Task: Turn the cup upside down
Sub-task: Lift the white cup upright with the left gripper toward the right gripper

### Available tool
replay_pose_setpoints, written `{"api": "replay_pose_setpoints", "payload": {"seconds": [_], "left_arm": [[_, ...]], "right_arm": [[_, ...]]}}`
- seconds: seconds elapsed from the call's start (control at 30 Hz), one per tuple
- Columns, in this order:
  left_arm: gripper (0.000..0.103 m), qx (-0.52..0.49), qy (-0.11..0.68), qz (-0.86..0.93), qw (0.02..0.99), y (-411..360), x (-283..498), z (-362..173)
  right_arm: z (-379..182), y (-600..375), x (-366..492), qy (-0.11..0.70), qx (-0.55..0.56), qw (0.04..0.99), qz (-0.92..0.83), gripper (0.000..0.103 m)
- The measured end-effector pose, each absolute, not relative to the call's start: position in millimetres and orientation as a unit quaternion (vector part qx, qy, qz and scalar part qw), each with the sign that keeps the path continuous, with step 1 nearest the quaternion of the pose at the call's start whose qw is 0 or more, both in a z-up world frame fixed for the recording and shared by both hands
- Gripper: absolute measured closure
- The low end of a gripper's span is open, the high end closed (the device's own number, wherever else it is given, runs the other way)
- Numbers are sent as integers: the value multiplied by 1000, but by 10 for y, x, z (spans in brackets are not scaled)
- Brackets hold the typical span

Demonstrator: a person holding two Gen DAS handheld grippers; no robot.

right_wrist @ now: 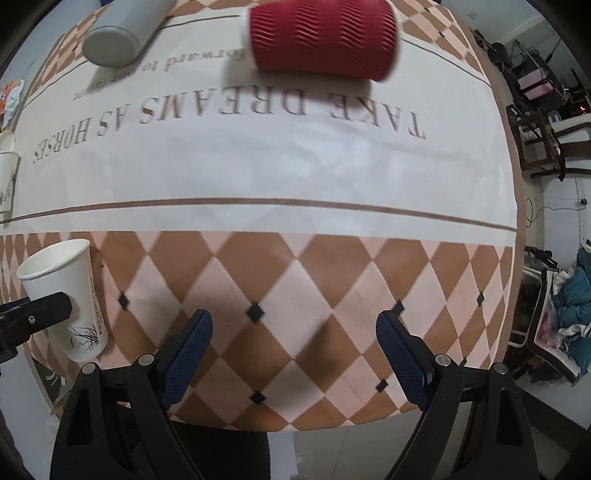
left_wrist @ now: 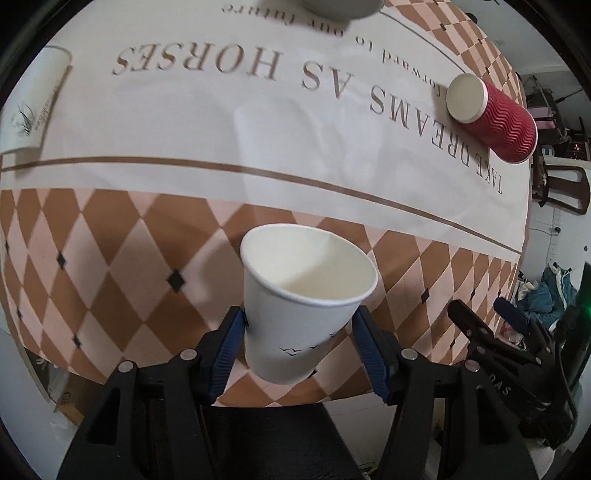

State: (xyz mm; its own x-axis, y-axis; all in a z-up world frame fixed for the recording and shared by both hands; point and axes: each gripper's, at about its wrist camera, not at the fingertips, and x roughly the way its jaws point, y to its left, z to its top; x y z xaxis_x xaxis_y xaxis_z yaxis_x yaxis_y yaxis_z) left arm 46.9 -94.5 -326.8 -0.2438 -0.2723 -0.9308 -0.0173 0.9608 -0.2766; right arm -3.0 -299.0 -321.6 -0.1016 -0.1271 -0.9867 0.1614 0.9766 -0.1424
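A white paper cup (left_wrist: 303,302) with small bird marks stands mouth up, tilted a little, near the table's front edge. My left gripper (left_wrist: 299,321) is shut on the cup, its blue pads pressed against both sides. The same cup (right_wrist: 66,295) shows at the far left of the right wrist view, with a left finger (right_wrist: 40,310) against it. My right gripper (right_wrist: 295,332) is open and empty above the diamond-patterned cloth, to the right of the cup. It shows as a black frame (left_wrist: 498,354) in the left wrist view.
A red ribbed cup (left_wrist: 495,118) (right_wrist: 321,40) lies on its side at the back right. A white printed cup (left_wrist: 33,103) stands at the far left. A grey cup (right_wrist: 122,33) lies at the back. Chairs (right_wrist: 546,140) and clutter stand beyond the table's right edge.
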Motion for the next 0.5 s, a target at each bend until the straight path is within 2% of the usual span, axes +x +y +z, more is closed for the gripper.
{"api": "replay_pose_setpoints", "payload": {"seconds": [0.27,0.33,0.4,0.5], "left_arm": [[39,-78,779,-105,613,-1068,472,-3340],[31,-71,779,-102,615,-1076,470,-3361],[17,-75,774,-100,620,-1050,475,-3349],[9,-73,770,-102,626,-1137,470,-3389]], "right_arm": [[-3202,-3241,-188,732,20,670,-123,12],[-3195,-3283,-219,730,23,671,-127,12],[-3182,-3299,-238,729,26,671,-131,12],[-3178,-3342,-249,728,26,672,-135,12]]}}
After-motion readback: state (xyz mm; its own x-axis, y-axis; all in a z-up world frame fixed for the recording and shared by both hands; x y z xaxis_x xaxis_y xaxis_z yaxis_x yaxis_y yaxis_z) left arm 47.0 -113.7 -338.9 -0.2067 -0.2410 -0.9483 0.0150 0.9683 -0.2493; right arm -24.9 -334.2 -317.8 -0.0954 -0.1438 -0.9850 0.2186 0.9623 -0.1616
